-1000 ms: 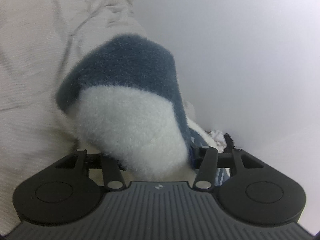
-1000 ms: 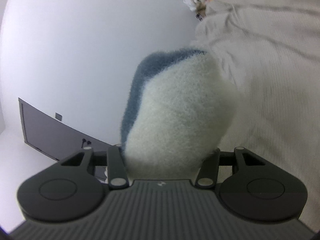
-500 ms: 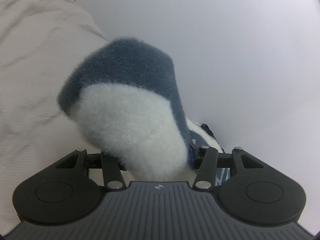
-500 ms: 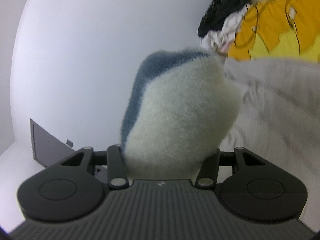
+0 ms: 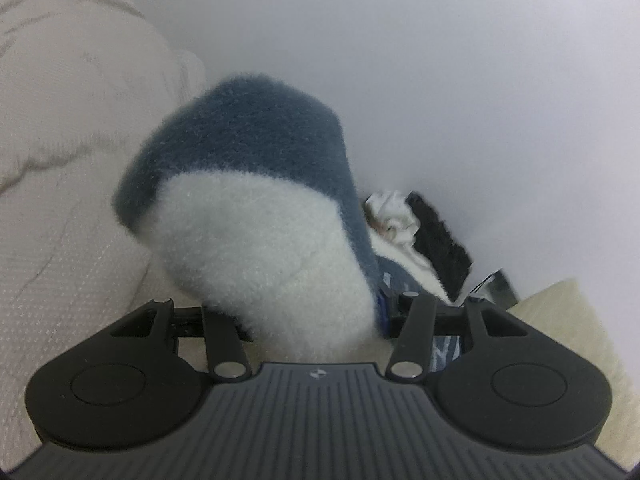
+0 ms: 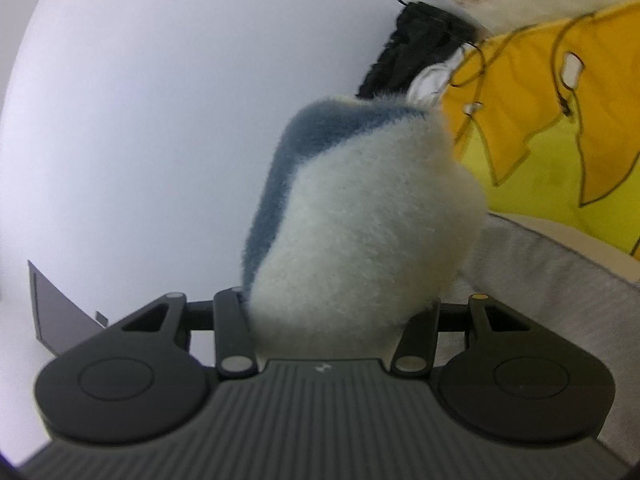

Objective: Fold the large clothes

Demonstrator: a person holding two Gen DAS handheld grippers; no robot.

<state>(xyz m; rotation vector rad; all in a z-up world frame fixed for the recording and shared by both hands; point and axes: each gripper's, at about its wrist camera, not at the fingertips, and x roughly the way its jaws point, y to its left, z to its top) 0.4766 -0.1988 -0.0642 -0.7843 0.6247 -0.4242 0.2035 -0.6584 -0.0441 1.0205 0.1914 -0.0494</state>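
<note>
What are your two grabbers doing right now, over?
Left gripper and right gripper under fuzzy covers, grip hidden. Grey garment beside right. Yellow cloth behind.

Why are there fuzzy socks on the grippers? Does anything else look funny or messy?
Both grippers wear fluffy blue-and-white covers, hiding the fingers, which is unusual. Messy bit: black and white clothes lie bunched against the wall, unfolded, and a yellow garment lies crumpled nearby. Nothing looks spilled or torn.
</note>
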